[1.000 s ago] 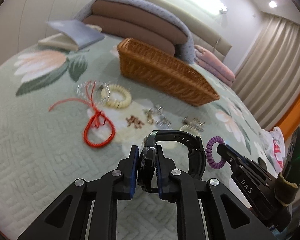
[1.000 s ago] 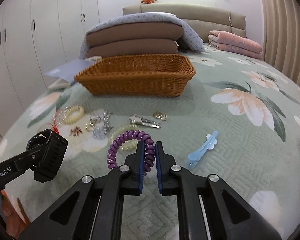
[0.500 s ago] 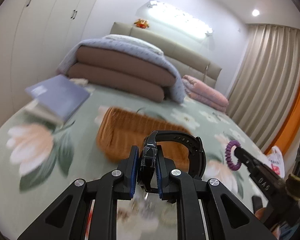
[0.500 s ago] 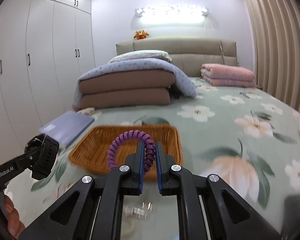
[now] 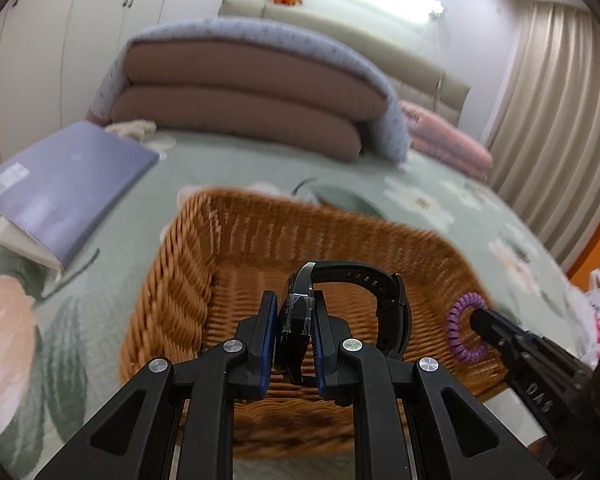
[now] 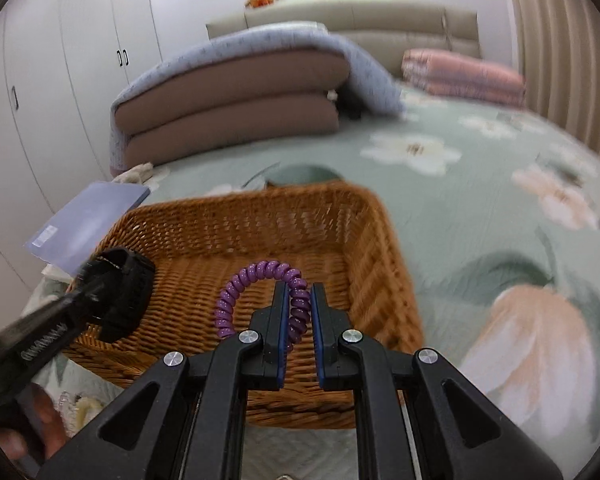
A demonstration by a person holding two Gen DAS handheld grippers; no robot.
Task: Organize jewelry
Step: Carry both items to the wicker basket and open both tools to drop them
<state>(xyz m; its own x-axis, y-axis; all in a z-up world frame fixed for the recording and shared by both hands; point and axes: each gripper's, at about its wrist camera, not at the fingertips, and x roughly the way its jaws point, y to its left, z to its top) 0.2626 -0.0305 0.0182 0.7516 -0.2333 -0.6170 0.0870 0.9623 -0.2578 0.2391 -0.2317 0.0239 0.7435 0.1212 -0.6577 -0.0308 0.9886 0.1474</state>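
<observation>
A brown wicker basket [image 5: 188, 280] [image 6: 380, 264] sits on the flowered bedspread. My left gripper [image 5: 294, 312] is shut on a black wristwatch [image 5: 384, 296], held above the basket's near left part. My right gripper [image 6: 299, 308] is shut on a purple spiral hair tie [image 6: 256, 274], held above the basket's near right part. In the left wrist view the hair tie [image 5: 458, 326] shows at the right, pinched by the other gripper's tip. In the right wrist view the watch [image 6: 126, 292] hangs at the left. The basket's inside looks bare where visible.
A lilac book [image 5: 60, 188] [image 6: 88, 220] lies left of the basket. Folded brown and blue bedding [image 5: 240, 92] [image 6: 236, 96] is stacked behind it, pink bedding [image 6: 464, 76] farther right. Pale jewelry [image 6: 78, 404] lies near a hand at the lower left. Curtains stand at the right.
Both grippers have moved forward from over the scattered jewelry to above the basket, keeping hold of the watch and the hair tie. The basket now fills the lower middle of both views.
</observation>
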